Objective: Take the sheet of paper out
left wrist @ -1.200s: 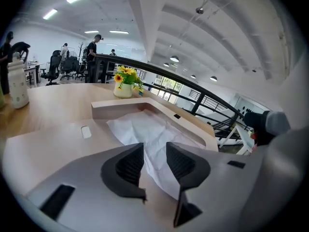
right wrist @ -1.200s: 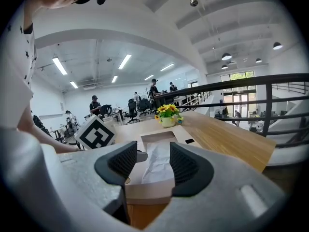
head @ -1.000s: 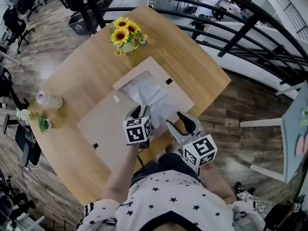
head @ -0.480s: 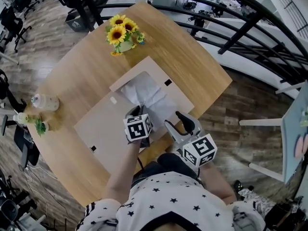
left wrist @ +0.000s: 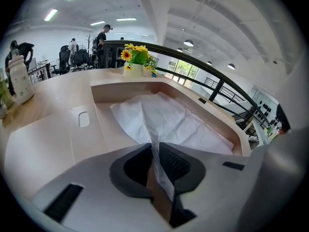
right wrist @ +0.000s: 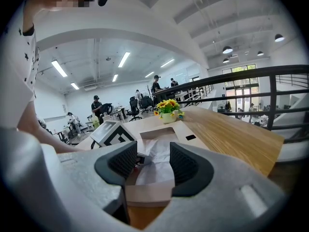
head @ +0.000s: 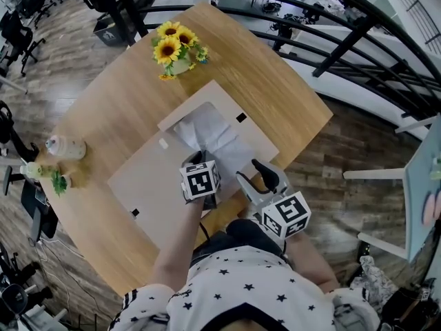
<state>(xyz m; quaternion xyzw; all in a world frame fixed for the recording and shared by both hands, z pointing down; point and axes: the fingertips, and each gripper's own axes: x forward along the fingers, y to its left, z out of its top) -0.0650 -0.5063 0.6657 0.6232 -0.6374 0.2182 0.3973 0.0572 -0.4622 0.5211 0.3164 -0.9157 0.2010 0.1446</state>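
Note:
A crumpled white sheet of paper (head: pixel 213 135) lies in the shallow tray of an open beige box (head: pixel 207 94) on the wooden table. My left gripper (head: pixel 197 160) points steeply down at the sheet's near edge. Its jaws are closing, and a raised fold of the paper (left wrist: pixel 169 122) is pinched between the dark pads of the left gripper (left wrist: pixel 155 151). My right gripper (head: pixel 258 174) hovers at the box's near right corner, open, with nothing between its fingers. In the right gripper view the paper (right wrist: pixel 159 151) lies beyond the open right gripper (right wrist: pixel 153 161).
The box's flat lid (head: pixel 148 185) lies open to the left of the tray. A vase of sunflowers (head: pixel 178 50) stands at the table's far end, a bottle (head: pixel 67 145) and a small plant (head: pixel 60 179) at its left edge. A black railing (head: pixel 331 26) runs beyond the table.
The left gripper has sunk a little onto the paper's near edge and its jaws have drawn together round a fold. The right gripper has kept still.

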